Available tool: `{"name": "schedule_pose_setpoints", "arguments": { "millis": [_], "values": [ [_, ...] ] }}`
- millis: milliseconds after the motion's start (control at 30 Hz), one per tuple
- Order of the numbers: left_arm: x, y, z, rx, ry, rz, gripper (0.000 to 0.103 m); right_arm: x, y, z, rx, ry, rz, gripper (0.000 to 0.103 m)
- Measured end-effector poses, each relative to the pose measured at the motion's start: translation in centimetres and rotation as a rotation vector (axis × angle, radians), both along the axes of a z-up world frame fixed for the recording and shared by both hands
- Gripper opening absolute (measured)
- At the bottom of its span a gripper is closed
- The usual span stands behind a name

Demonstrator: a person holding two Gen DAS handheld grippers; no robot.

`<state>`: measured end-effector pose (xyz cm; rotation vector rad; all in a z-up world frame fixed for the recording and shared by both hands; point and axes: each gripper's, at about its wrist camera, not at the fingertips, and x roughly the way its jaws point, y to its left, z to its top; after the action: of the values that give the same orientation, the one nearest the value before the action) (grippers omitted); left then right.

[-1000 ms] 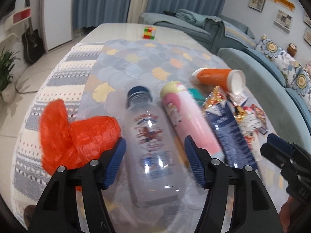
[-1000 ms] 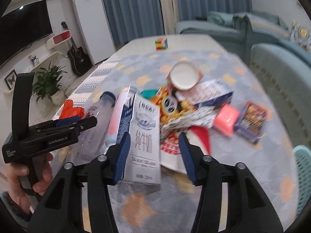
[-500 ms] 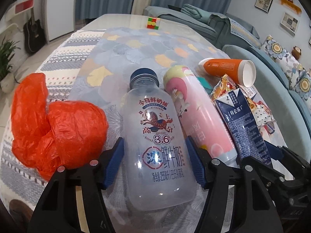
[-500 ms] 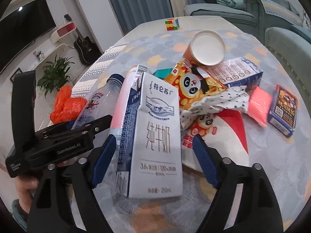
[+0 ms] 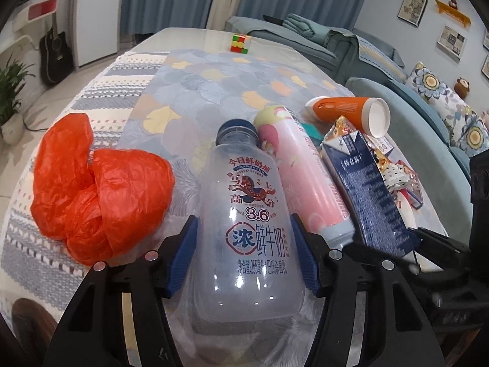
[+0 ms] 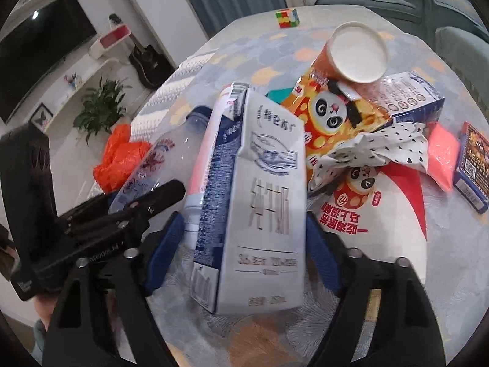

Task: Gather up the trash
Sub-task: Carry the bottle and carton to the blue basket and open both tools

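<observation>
A clear plastic milk bottle [image 5: 249, 214] with a blue cap lies on the table between the fingers of my left gripper [image 5: 244, 260]; the blue pads touch or nearly touch its sides. A blue and white milk carton [image 6: 259, 202] lies between the fingers of my right gripper [image 6: 241, 253], whose jaws stand wider than the carton. The carton also shows in the left wrist view [image 5: 366, 192]. A pink can [image 5: 302, 177] lies between bottle and carton. An orange plastic bag [image 5: 94, 186] lies left of the bottle.
An orange paper cup [image 6: 354, 52], a panda snack bag [image 6: 333, 116], a spotted wrapper [image 6: 382, 150], a red and white paper bag [image 6: 373, 202], another carton [image 6: 412, 94], a pink block [image 6: 441, 159] and a small box [image 6: 473, 168] lie to the right. A puzzle cube [image 5: 240, 42] sits far back.
Both grippers have moved forward and lower around their objects. The left jaws have narrowed onto the bottle; the right jaws have come further along the carton.
</observation>
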<state>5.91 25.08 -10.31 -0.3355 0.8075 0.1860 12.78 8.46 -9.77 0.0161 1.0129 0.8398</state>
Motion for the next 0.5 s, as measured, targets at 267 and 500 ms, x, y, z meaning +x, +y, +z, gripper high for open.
{"name": "schedule_pose_setpoints", "arguments": {
  "millis": [267,500],
  "values": [
    [-1.5,-0.1,2.2,-0.004,-0.081,0.002,0.057,-0.8,-3.3,1.6,0.055,-0.043,-0.072,0.062],
    [-3.1,-3.2,7.2,0.014,-0.222,-0.065,0.057,-2.5,-8.5,6.1,0.127,-0.145,-0.162,0.062]
  ]
}}
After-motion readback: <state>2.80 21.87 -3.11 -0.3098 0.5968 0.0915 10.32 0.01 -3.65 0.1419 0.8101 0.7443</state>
